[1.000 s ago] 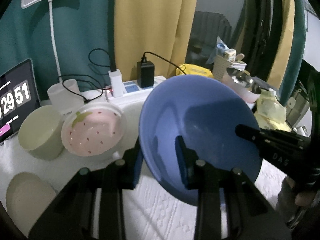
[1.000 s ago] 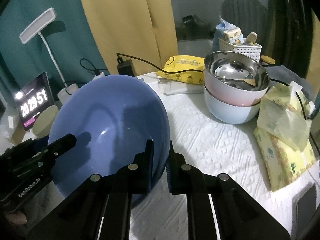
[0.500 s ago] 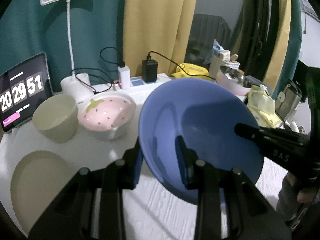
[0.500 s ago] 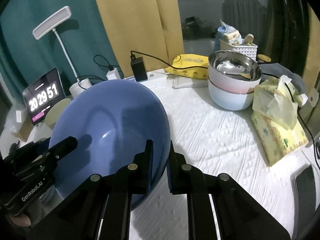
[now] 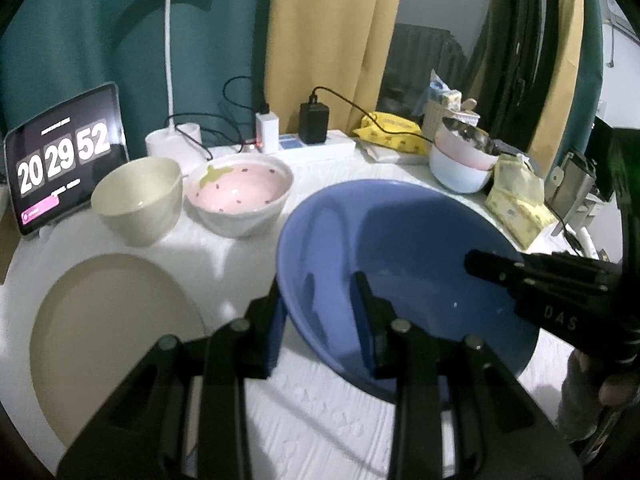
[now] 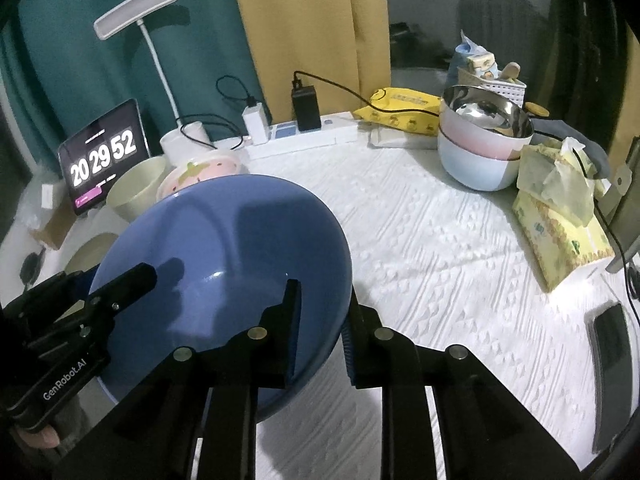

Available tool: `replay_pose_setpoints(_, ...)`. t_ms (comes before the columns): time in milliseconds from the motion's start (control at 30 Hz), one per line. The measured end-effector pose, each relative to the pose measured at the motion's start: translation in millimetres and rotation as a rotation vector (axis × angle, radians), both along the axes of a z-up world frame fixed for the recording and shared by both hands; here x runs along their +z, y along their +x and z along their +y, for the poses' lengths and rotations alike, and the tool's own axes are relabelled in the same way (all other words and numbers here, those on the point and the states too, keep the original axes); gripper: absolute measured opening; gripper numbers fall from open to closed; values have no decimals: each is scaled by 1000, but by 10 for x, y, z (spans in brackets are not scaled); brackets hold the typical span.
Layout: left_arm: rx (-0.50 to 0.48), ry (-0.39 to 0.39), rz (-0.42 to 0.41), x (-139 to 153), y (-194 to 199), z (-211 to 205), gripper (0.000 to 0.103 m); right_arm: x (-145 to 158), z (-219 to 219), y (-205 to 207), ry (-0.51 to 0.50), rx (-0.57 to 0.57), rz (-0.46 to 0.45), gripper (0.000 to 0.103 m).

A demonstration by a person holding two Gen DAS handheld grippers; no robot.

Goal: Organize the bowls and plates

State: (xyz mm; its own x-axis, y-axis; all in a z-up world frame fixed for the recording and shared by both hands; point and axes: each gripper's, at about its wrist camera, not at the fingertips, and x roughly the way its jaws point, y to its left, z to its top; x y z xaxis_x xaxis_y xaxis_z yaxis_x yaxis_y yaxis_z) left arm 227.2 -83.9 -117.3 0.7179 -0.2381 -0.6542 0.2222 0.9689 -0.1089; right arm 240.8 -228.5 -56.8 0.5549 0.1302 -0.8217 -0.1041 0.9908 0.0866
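Here, one blue bowl (image 5: pixel 400 264) clamped by left claw (image 5: pixel 320 320) and right claw (image 6: pixel 320 332), two bowls (image 5: pixel 138 196) behind, one beige plate (image 5: pixel 108 328).

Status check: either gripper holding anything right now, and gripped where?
Both hold the blue bowl by its rim: left gripper on the left edge, right gripper on the right edge, one finger inside and one outside.

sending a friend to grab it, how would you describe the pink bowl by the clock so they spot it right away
Find the tablet clock at the table's back left. Two bowls stand to its right: a plain cream bowl, then the pink bowl beside it. It alone has a strawberry pattern, dark seed specks and a green leaf.
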Motion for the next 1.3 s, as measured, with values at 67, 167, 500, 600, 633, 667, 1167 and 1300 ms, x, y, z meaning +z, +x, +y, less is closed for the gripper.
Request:
replay_pose_setpoints(67,3,-3,4,-12,-47,37,32,-2,36,-40,-1,4,2,22)
replay_pose_setpoints(167,8,-4,9,-27,-112,90,32,-13,91,-91,-1,10,11,22)
replay_pose_setpoints(500,2,3,40,-142,-222,126,32,-67,188,-220,-13,17,29,27)
replay_pose_setpoints(600,-7,14,57,-192,-221,99,32,-75,182,-217,-22,14,32,28)
replay_pose_setpoints(633,-9,18,66,-213,-221,93,32,-83,181,-220,-25,12,35,28)
replay_pose_setpoints(667,-11,21,72,-227,-219,89,33,-92,172,-220,-25,7,39,28)
replay_pose_setpoints(1167,24,14,65,-80,-278,253,36,61,156,-194,-28,2,8,35)
replay_pose_setpoints(1300,40,7,37,45,-283,324,36,149,126,-157,-29,-3,-12,36)
